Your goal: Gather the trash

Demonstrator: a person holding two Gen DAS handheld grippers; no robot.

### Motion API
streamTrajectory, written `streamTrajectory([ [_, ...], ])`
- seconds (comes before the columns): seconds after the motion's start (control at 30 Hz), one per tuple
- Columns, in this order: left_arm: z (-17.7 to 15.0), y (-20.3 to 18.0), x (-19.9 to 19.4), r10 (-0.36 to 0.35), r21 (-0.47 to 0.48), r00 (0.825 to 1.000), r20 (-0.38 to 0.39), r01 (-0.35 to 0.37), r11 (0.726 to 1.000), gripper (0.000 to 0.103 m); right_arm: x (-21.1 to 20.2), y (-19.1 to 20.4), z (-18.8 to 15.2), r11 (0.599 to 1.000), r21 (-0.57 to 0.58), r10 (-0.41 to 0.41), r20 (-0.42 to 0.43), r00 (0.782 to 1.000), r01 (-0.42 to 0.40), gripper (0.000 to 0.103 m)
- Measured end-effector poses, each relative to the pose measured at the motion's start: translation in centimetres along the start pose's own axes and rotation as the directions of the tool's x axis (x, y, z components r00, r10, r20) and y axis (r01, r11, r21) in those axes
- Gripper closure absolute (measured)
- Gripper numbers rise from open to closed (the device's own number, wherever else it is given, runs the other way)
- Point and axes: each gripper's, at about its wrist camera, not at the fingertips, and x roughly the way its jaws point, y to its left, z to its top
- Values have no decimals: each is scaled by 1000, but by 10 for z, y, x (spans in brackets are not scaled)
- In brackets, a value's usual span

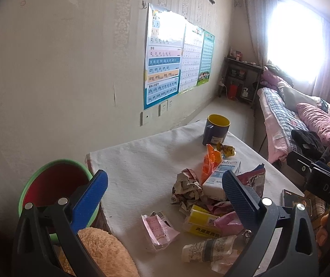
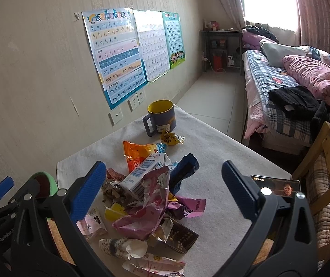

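A heap of wrappers lies on the white-clothed table (image 1: 142, 161): a crumpled paper ball (image 1: 187, 190), a white-and-blue carton (image 1: 220, 177) (image 2: 145, 173), an orange packet (image 1: 208, 161) (image 2: 135, 153), yellow packets (image 1: 202, 222), a pink wrapper (image 1: 159, 232) and crinkled pink foil (image 2: 148, 205). A green-rimmed red bin (image 1: 52, 184) (image 2: 46, 182) stands off the table's left edge. My left gripper (image 1: 165, 189) hovers open above the heap's near left side. Open as well, my right gripper (image 2: 163, 185) hangs over the heap with nothing between its fingers.
A blue mug with a yellow inside (image 1: 217, 129) (image 2: 161, 117) stands at the table's far end, a yellow candy wrapper (image 2: 170, 138) beside it. A phone (image 2: 278, 185) lies at the right edge. A wooden chair (image 2: 319, 161) and a bed (image 2: 292, 87) are to the right. An orange plush (image 1: 105, 251) lies near left.
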Motion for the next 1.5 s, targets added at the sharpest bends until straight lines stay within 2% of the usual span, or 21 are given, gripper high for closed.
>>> streamTrajectory([
  [0.3, 0, 1, 0, -4, -8, 1000, 11, 4, 1000, 8, 1, 0, -2, 1000, -1, 1, -4, 1000, -1, 4],
  [0.5, -2, 0, 5, -14, -3, 1000, -18, 14, 1000, 8, 6, 0, -8, 1000, 1, -3, -18, 1000, 3, 4],
  [0.7, -16, 0, 23, -72, -3, 993, -96, 72, 997, 8, 15, -11, -12, 1000, 1, -21, -59, 998, 21, 4],
  [0.77, -22, 0, 33, -107, -24, 985, -138, 105, 994, 13, 18, -17, -17, 1000, 7, -26, -84, 996, 27, 4],
  [0.87, -32, -5, 45, -143, -27, 971, -191, 140, 990, 14, 21, -24, -22, 999, 11, -31, -109, 993, 33, 4],
  [0.97, -44, -4, 67, -137, -51, 959, -249, 129, 990, 15, 22, -30, -28, 999, 10, -34, -131, 991, 35, 4],
  [1.0, -48, 0, 75, -134, -71, 950, -281, 119, 990, 19, 23, -32, -30, 999, 11, -34, -137, 990, 36, 4],
  [1.03, -51, 3, 82, -125, -85, 941, -315, 103, 991, 24, 24, -33, -31, 999, 12, -34, -143, 989, 36, 4],
  [1.1, -61, 9, 108, -87, -107, 905, -417, 47, 993, 38, 25, -34, -34, 999, 15, -29, -159, 987, 32, 4],
  [1.13, -68, 11, 119, -100, -129, 885, -455, 46, 991, 41, 26, -35, -35, 999, 16, -25, -163, 986, 28, 4],
  [1.2, -79, 15, 132, -98, -139, 858, -504, 32, 990, 42, 26, -35, -35, 1000, 15, -20, -166, 986, 22, 4],
  [1.23, -83, 13, 136, -88, -123, 854, -512, 28, 992, 48, 26, -34, -35, 1000, 13, -17, -168, 986, 19, 4],
  [1.3, -88, 7, 138, -70, -82, 847, -528, 31, 996, 51, 26, -33, -36, 1000, 9, -9, -171, 985, 11, 4],
  [1.33, -89, 5, 138, -78, -86, 842, -533, 38, 996, 64, 27, -33, -36, 1000, 8, -4, -177, 984, 5, 4],
  [1.4, -90, 7, 137, -90, -97, 834, -544, 44, 994, 66, 31, -31, -38, 1000, 11, 9, -198, 980, -7, 4],
  [1.5, -89, 11, 131, -115, -130, 840, -530, 54, 990, 73, 35, -32, -42, 999, 27, 30, -225, 974, -25, 4],
])
